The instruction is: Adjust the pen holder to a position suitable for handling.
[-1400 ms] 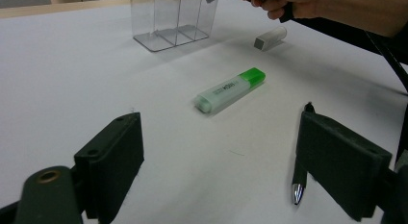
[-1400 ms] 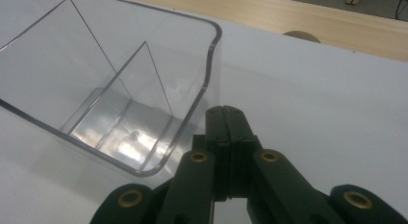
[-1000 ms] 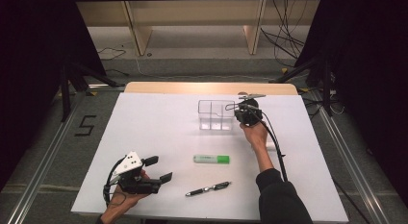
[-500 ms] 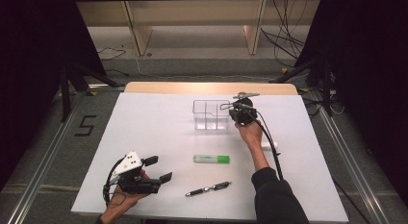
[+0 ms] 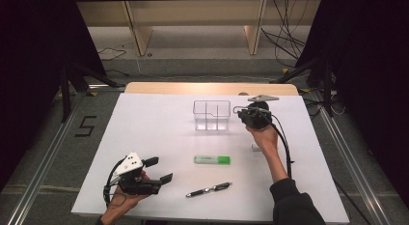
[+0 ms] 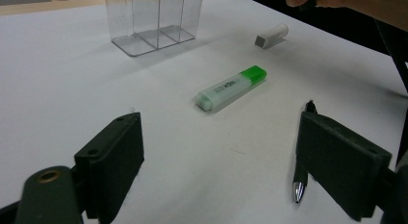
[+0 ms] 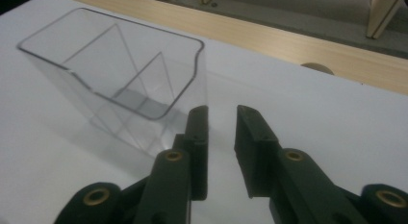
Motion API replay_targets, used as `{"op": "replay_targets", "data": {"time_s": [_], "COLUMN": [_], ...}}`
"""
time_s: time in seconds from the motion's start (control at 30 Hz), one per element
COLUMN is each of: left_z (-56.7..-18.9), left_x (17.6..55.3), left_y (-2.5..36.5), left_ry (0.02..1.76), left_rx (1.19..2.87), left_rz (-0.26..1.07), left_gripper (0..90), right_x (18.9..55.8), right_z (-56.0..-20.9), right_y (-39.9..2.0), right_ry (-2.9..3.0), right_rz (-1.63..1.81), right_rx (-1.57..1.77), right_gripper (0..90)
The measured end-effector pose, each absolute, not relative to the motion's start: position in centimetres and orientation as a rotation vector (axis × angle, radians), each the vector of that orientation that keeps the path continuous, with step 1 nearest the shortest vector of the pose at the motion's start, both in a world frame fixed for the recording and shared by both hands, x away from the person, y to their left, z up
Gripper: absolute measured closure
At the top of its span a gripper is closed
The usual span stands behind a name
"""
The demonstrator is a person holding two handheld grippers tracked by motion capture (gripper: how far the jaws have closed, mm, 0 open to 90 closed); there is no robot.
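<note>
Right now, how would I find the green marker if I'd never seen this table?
Look at the white table, then find the clear box near its far edge. Just in front of it, in the middle, lies the marker. It is pale and stubby with a bright green cap, unlike the thin black pen nearer the person.

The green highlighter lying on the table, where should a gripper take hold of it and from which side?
Probably best gripped across the pale barrel of the highlighter, near its middle, coming straight down from above. It lies flat on the white table with bare surface along both long sides, so the jaws can straddle its narrow width. The green cap end looks shorter to grip.
</note>
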State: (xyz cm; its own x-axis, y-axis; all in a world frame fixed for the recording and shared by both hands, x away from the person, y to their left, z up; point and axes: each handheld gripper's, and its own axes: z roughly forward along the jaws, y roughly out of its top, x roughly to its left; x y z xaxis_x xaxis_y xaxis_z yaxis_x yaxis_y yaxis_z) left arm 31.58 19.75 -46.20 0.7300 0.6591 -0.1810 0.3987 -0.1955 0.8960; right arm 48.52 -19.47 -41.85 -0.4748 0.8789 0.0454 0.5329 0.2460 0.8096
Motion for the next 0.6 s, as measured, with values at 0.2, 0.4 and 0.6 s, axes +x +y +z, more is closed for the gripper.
{"op": "replay_targets", "data": {"time_s": [0.2, 0.4, 0.6], "left_z": [-46.3, -46.3, -46.4], "left_x": [31.6, 31.6, 31.7], "left_y": [19.7, 19.8, 19.6], "left_ry": [0.834, 0.838, 0.837], "left_rx": [1.82, 1.824, 1.836], "left_rz": [0.289, 0.278, 0.268], "left_gripper": [16.7, 17.2, 17.5], "right_x": [46.1, 43.6, 41.3], "right_z": [-40.8, -40.5, -40.6], "right_y": [-19.8, -20.0, -20.7], "right_ry": [2.132, 2.146, 2.156], "right_rz": [1.186, 1.254, 1.352], "right_rx": [1.225, 1.186, 1.194], "right_gripper": [56.9, 47.1, 43.2]}}
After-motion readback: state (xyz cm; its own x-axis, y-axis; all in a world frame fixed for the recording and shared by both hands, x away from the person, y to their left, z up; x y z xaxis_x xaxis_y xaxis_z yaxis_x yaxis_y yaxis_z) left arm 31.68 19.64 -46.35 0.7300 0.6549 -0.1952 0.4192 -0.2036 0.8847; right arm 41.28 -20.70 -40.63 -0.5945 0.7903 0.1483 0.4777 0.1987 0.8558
